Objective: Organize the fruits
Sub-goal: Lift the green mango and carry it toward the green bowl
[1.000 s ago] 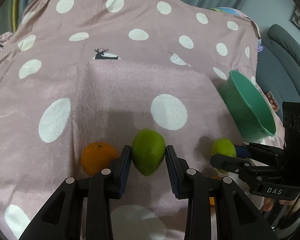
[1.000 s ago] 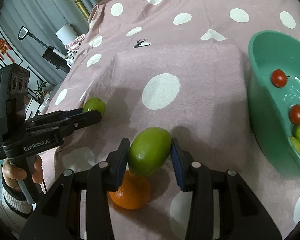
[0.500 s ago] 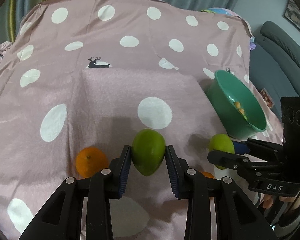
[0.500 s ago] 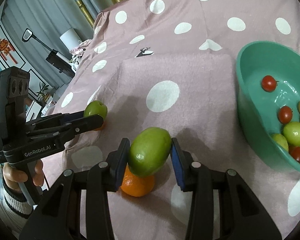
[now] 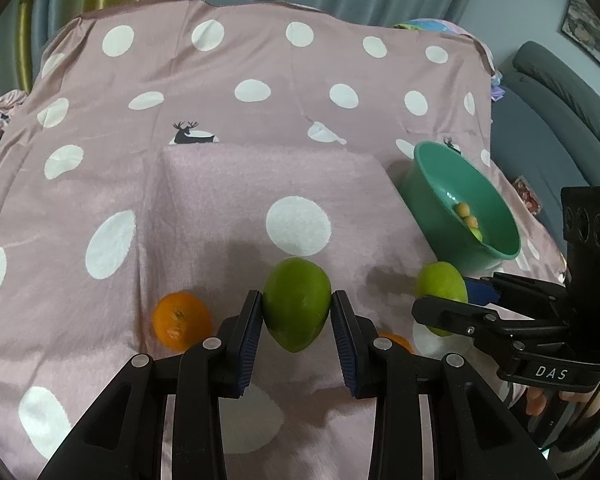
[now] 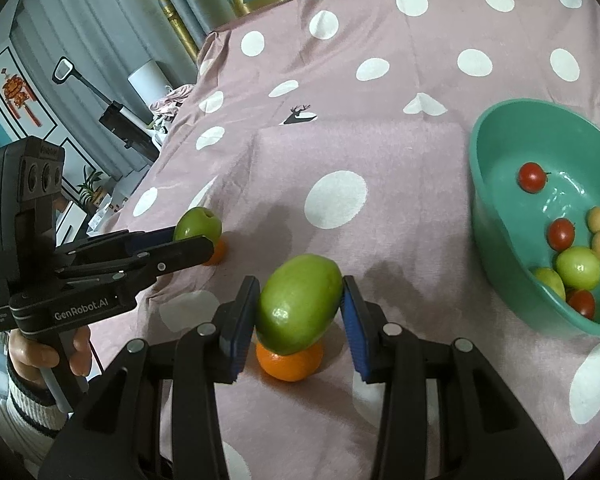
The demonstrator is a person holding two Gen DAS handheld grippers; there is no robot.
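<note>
My left gripper [image 5: 297, 312] is shut on a green mango [image 5: 297, 304] and holds it above the polka-dot cloth. My right gripper [image 6: 300, 304] is shut on a second green mango [image 6: 300, 303], also lifted. Each gripper shows in the other's view: the right one [image 5: 444, 300] at the right, the left one [image 6: 196, 236] at the left. An orange [image 5: 182, 321] lies on the cloth left of the left gripper. Another orange [image 6: 290, 362] lies under the right gripper's mango. A green bowl [image 6: 496, 216] at the right holds small tomatoes, green fruits and small yellow fruits.
A pink cloth with white dots [image 5: 220, 184] covers the surface, raised into a flat block at the middle. The bowl also shows in the left wrist view [image 5: 424, 184]. A grey sofa [image 5: 560, 92] stands at the right, curtains behind.
Both grippers have risen and drawn back with their mangoes, so more cloth and more of the bowl's inside show. The oranges have not moved.
</note>
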